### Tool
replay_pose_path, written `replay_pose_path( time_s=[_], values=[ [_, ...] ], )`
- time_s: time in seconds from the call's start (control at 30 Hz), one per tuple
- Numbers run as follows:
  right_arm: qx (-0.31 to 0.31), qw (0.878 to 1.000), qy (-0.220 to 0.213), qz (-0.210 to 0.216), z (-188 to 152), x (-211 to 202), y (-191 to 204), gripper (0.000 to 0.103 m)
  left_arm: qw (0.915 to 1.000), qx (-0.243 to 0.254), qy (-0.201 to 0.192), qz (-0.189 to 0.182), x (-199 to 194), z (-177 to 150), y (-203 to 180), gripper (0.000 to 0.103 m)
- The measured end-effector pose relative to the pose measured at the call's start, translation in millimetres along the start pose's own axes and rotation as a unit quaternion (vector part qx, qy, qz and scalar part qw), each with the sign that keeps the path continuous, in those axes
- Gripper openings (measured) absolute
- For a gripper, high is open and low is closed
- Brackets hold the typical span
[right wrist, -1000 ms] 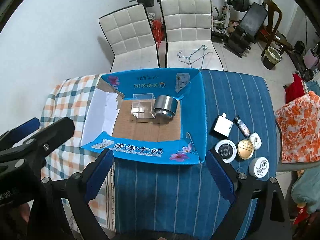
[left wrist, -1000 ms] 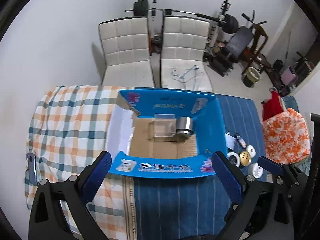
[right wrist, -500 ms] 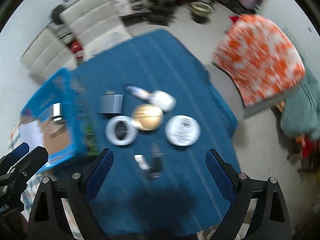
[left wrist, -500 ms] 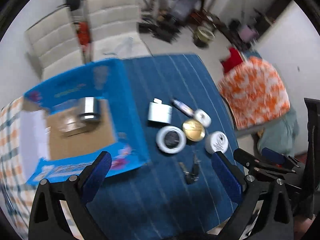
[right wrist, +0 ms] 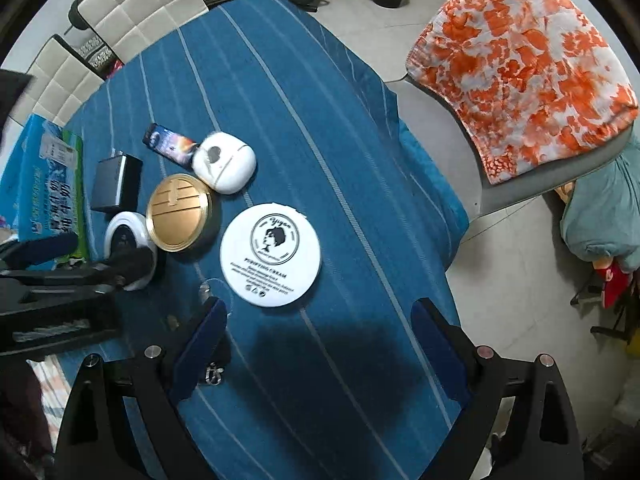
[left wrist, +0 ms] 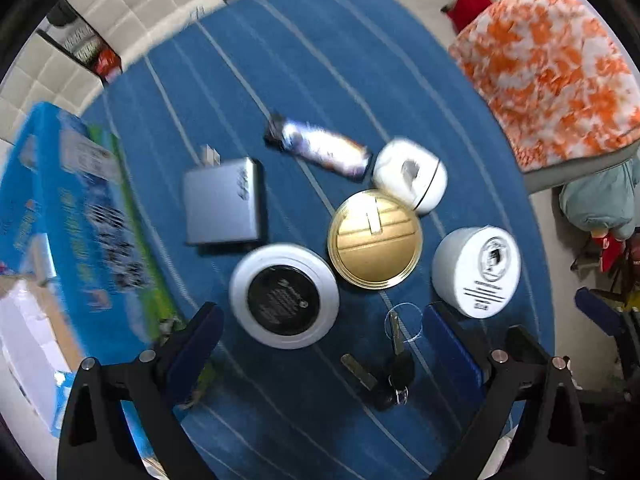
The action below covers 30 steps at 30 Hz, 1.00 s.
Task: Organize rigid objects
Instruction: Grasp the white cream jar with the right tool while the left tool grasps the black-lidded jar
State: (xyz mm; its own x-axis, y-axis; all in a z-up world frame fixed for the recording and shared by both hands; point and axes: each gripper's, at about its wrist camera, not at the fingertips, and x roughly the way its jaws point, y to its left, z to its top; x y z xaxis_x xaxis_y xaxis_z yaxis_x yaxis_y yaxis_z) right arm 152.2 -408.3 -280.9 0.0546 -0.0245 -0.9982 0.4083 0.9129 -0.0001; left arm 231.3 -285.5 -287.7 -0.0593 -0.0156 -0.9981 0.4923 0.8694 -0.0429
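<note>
Hovered both hand-held grippers, left (left wrist: pixel 318 344) and right (right wrist: pixel 318 334), wide and empty over tabletop (right wrist: pixel 280 80). Cream jar (right wrist: pixel 271 254), gold tin (right wrist: pixel 179 211), charger (left wrist: pixel 223 201), keys (left wrist: pixel 394 372) left outside blue carton (left wrist: pixel 60 216).

Gold tin (left wrist: pixel 375 238) shiny metal; tablecloth (right wrist: pixel 320 80) striped woven cloth.

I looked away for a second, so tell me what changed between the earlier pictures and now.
Both grippers swung right, away from the blue box, and came down over the loose items: the left gripper above the black-topped tin and keys, the right gripper near the white cream jar. Both stayed open; nothing was grasped. The items stayed in place.
</note>
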Motion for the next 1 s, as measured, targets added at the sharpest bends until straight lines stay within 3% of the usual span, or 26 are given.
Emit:
replay_pose_path(
  time_s=[0.2, 0.27, 0.37, 0.43, 0.47, 0.53, 0.57, 0.8, 1.0],
  values=[
    [-0.037, 0.999, 0.01, -0.017, 13, 19, 10, 0.095, 0.998, -0.057, 0.028, -0.007, 34, -3, 9, 0.102],
    [-0.043, 0.999, 0.01, -0.018, 15, 25, 13, 0.095, 0.9979, -0.059, 0.019, 0.015, 36, -3, 11, 0.102],
    [-0.054, 0.998, 0.004, -0.013, 21, 34, 19, 0.095, 0.997, -0.075, 0.013, 0.006, 38, -3, 18, 0.1],
    [-0.054, 0.999, -0.007, 0.004, 28, 35, 21, 0.094, 0.9954, -0.094, 0.013, 0.005, 41, -3, 26, 0.072],
    [-0.059, 0.998, -0.002, 0.003, 32, 39, 24, 0.092, 0.9946, -0.104, 0.009, -0.006, 41, -4, 33, 0.073],
    [-0.063, 0.998, 0.023, 0.014, 36, 49, 28, 0.074, 0.9926, -0.119, 0.001, -0.023, 40, -7, 41, 0.073],
    [-0.064, 0.997, 0.039, 0.014, 37, 55, 29, 0.072, 0.9924, -0.121, 0.0, -0.024, 39, -8, 42, 0.073],
    [-0.065, 0.996, 0.059, 0.016, 24, 56, 15, 0.071, 0.9919, -0.115, 0.018, -0.052, 41, -36, 33, 0.074],
    [-0.054, 0.997, 0.06, 0.004, 26, 66, 10, 0.073, 0.9953, -0.095, 0.013, -0.015, 49, -37, 28, 0.075]
  ],
)
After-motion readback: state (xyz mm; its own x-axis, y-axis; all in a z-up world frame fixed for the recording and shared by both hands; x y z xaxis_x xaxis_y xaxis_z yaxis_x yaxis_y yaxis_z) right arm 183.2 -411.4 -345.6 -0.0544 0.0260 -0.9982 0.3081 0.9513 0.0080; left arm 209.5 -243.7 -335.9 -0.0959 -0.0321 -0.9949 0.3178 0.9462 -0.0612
